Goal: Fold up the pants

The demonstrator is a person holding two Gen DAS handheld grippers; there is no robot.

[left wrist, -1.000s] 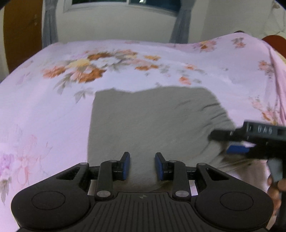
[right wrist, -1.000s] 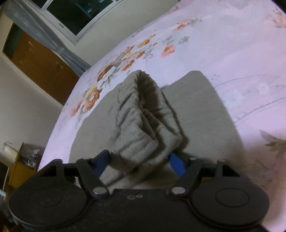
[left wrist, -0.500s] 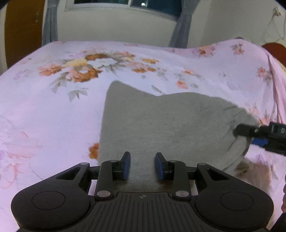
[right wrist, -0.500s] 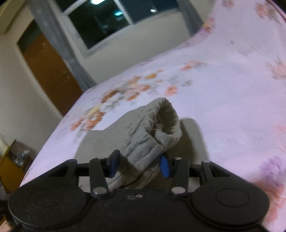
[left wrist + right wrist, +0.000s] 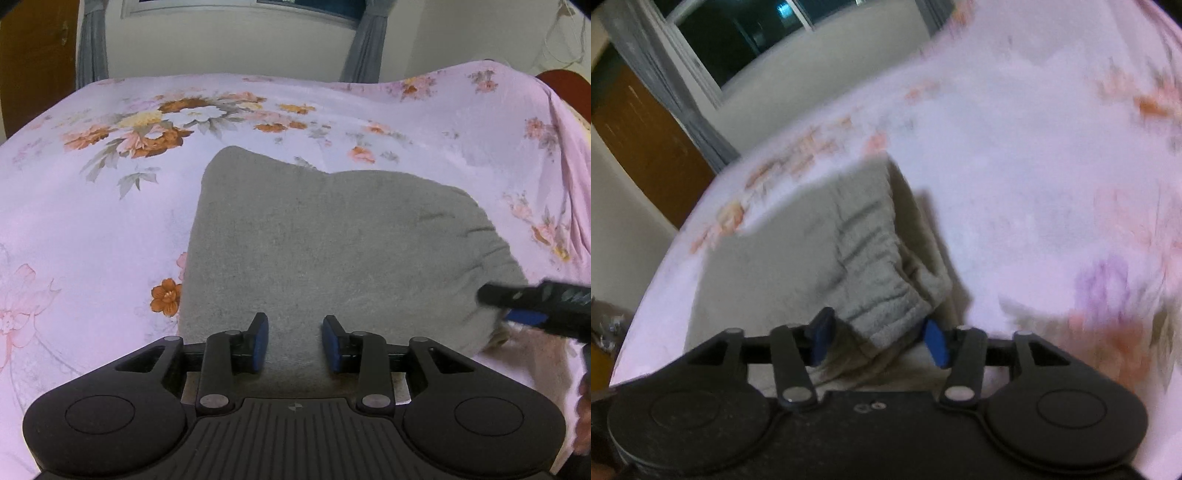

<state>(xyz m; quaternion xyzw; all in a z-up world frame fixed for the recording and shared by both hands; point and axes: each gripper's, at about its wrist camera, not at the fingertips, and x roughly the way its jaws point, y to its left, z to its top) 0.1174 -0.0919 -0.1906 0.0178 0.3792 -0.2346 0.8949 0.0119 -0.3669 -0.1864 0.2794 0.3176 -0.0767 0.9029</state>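
The grey pants [image 5: 332, 251] lie folded on the pink floral bed sheet [image 5: 92, 229]. My left gripper [image 5: 294, 341] hovers over their near edge, jaws parted with only flat cloth behind them. My right gripper [image 5: 879, 341] holds the elastic waistband end [image 5: 886, 295] between its blue pads, jaws fairly wide around the bunched cloth. It shows in the left wrist view [image 5: 524, 314] at the pants' right edge. The right wrist view is blurred.
The bed sheet spreads on all sides of the pants. A window with grey curtains [image 5: 362, 40] and a wall are behind the bed. A wooden door [image 5: 646, 144] stands to the left. A red-brown object [image 5: 569, 88] sits at the far right.
The right gripper has opened wider and lowered the waistband end back toward the bed, moving fast. The left gripper's view has shifted slightly; its jaws are unchanged.
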